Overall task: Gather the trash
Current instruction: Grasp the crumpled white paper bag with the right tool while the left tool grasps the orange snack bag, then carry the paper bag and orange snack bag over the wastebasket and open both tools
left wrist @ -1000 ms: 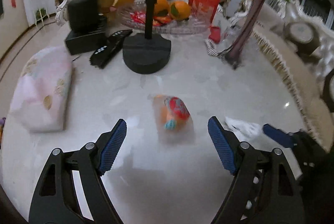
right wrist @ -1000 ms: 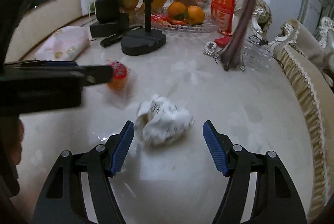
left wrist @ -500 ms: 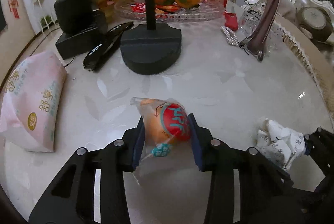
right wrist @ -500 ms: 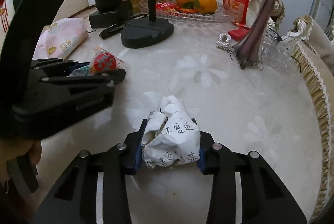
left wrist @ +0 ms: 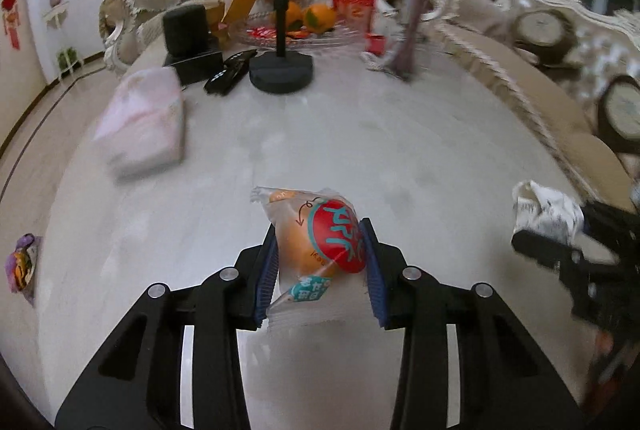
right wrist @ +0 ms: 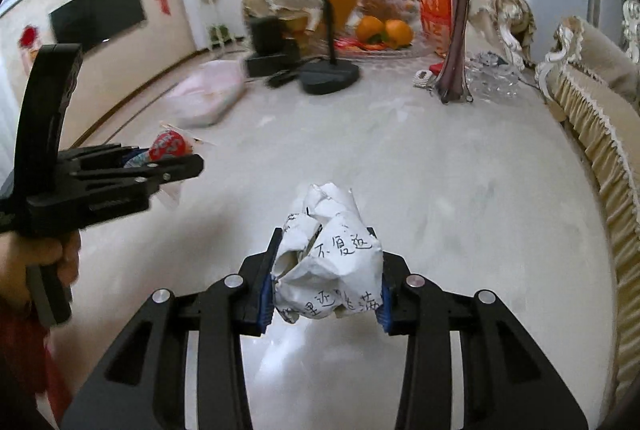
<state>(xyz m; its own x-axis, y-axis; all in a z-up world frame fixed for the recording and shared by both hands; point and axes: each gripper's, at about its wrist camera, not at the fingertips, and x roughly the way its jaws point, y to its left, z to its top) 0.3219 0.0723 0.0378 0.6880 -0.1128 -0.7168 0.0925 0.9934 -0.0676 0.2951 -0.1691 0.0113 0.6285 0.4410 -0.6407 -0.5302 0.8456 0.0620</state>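
Observation:
My left gripper (left wrist: pixel 318 270) is shut on a clear snack wrapper (left wrist: pixel 320 242) with an orange and red label, held above the white marble table (left wrist: pixel 400 157). My right gripper (right wrist: pixel 326 278) is shut on a crumpled white paper ball (right wrist: pixel 332 258) with handwriting, also lifted off the table. The right gripper and paper show at the right edge of the left wrist view (left wrist: pixel 548 213). The left gripper with the wrapper (right wrist: pixel 168 145) shows at the left of the right wrist view.
A pink tissue pack (left wrist: pixel 144 121), a black stand base (left wrist: pixel 280 73), a black box (left wrist: pixel 188 45), a remote (left wrist: pixel 228 71), a fruit tray (left wrist: pixel 308 25) and a purple vase (right wrist: pixel 456 41) stand at the far side. A fringed sofa (right wrist: pixel 600 133) borders the right. A small colourful bag (left wrist: pixel 22 264) lies at the left.
Both grippers closed on their items a second ago, then rose and pulled back from the table, carrying the wrapper and the paper ball.

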